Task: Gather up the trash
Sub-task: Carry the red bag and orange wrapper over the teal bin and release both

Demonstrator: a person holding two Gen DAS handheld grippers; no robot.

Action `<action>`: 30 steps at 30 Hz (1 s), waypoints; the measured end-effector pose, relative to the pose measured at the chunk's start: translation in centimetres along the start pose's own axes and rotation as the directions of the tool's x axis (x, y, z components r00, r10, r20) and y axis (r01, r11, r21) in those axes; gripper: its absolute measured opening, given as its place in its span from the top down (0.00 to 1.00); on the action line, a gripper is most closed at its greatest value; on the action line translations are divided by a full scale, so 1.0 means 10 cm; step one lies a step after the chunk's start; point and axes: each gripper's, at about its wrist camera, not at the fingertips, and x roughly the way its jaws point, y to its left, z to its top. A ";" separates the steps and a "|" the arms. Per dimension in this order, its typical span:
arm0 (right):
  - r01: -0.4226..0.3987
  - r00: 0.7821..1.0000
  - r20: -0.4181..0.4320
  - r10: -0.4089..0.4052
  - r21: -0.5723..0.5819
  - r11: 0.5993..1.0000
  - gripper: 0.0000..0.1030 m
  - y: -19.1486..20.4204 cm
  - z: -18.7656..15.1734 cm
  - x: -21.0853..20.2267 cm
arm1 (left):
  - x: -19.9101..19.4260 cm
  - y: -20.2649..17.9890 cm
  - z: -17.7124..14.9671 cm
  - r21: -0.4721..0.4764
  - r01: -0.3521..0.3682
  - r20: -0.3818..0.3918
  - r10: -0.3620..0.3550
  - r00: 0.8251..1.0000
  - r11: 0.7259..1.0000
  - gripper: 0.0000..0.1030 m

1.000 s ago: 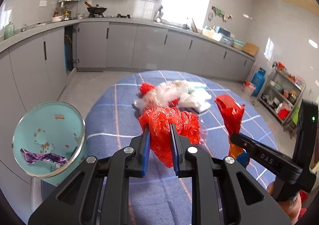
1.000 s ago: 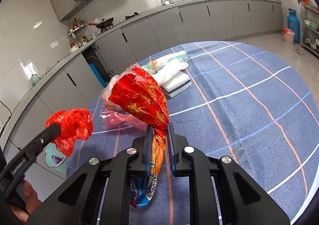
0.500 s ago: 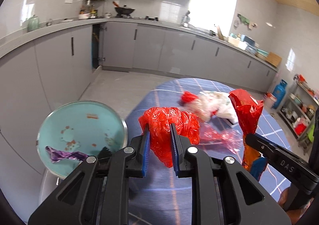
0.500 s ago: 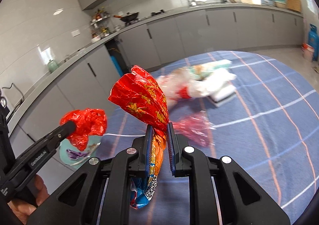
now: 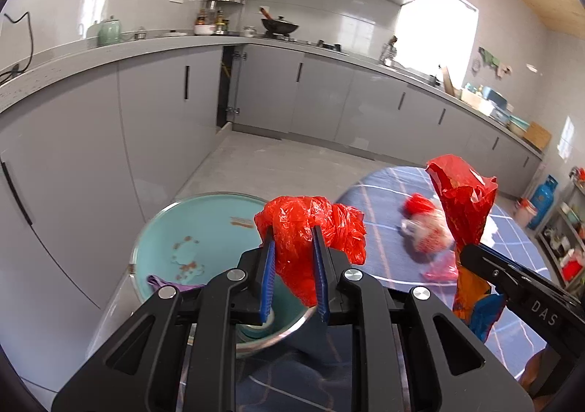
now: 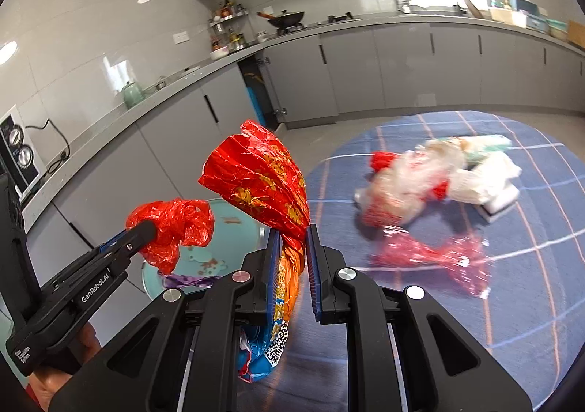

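The left tool (image 5: 294,278) pinches a crumpled red plastic bag (image 5: 310,233) right over the teal bin (image 5: 172,229), presumably ready to drop, while the right tool (image 6: 292,275) grips a red-and-orange snack wrapper (image 6: 263,185) nearby, more trash lying on the bench (image 6: 530,302).

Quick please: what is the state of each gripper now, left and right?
Left gripper: closed on a crumpled red plastic bag.
Right gripper: closed on a red-and-orange snack wrapper.
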 end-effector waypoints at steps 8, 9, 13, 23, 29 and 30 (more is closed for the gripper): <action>-0.028 0.999 -0.025 0.027 -0.039 0.999 0.85 0.37 0.03 0.23 | 0.06 0.37 0.04 -0.045 -0.049 -0.001 0.049 0.999 0.998 0.82; -0.033 0.999 -0.031 0.031 -0.042 0.999 0.85 0.41 0.03 0.27 | 0.06 0.39 0.03 -0.048 -0.052 -0.002 0.052 0.999 0.997 0.82; -0.045 0.998 -0.053 0.042 -0.058 0.997 0.85 0.57 0.02 0.40 | 0.12 0.53 0.02 -0.066 -0.069 -0.007 0.068 0.998 0.995 0.82; -0.053 0.994 -0.100 0.046 -0.071 0.996 0.85 0.77 0.04 0.75 | 0.40 0.74 0.01 -0.116 -0.089 -0.061 0.083 0.995 0.989 0.82; -0.058 0.988 -0.147 0.049 -0.063 0.996 0.85 0.83 0.01 1.02 | 0.54 0.79 -0.02 -0.119 -0.095 -0.087 0.085 0.993 0.988 0.82; -0.060 0.987 -0.151 0.049 -0.068 0.996 0.85 0.85 0.01 1.05 | 0.56 0.81 -0.03 -0.122 -0.097 -0.094 0.086 0.992 0.988 0.82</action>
